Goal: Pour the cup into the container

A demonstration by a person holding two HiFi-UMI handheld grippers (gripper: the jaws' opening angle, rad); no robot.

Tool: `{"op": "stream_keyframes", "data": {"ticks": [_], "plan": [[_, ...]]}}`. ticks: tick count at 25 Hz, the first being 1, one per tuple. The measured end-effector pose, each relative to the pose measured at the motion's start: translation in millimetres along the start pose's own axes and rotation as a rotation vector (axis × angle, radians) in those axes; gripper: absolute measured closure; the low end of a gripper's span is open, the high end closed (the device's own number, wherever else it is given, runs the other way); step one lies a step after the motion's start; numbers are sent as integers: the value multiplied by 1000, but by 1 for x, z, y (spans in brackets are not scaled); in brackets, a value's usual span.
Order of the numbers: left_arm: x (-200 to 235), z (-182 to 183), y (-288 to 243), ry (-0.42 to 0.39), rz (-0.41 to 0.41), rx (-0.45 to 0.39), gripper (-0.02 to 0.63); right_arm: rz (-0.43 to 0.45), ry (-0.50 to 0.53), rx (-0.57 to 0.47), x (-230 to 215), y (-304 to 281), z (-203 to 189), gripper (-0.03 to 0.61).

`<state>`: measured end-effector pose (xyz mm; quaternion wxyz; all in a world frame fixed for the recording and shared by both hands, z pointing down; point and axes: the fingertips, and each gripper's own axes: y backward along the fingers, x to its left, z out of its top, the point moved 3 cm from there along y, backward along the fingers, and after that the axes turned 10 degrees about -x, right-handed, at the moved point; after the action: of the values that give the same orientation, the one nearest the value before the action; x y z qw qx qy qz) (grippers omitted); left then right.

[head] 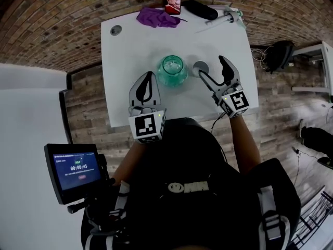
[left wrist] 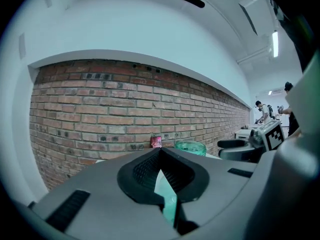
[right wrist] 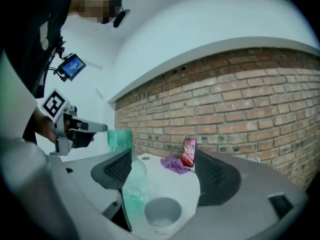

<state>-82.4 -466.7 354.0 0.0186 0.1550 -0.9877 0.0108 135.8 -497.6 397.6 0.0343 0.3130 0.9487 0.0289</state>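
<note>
Head view gives me the cup point(head: 200, 67) upright on the table point(head: 130, 51), just beside the green glass container point(head: 172, 70). My right tool point(head: 212, 66) hangs by the cup, jaws wide apart, gripping nothing. My left tool point(head: 149, 77) is closed and empty, near the container.

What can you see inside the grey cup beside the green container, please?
Inside the grey cup only a pale bottom shows, so it looks empty; its near inner wall is hidden behind the rim.
</note>
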Motion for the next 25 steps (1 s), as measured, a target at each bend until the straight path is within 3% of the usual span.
{"op": "stream_keyframes", "data": {"ticks": [4,5,10,13,21,25], "plan": [[5,28,10,-15,-5,-64,611,46,98,-126,36,4,73,188],[3,35,13,-27,-25,-86,611,39,116,-138,44,6,87,222],[-12,57,29,-54,-104,-137,611,-38,133,-252,80,12,142,560],[-21,55,37,-48,-136,-128,611,-11,191,-238,103,11,145,572],[-39,49,59,-31,-182,-64,611,53,123,-238,143,22,139,572],[-55,53,76,-31,-170,-93,611,107,118,-254,157,36,142,572]]}}
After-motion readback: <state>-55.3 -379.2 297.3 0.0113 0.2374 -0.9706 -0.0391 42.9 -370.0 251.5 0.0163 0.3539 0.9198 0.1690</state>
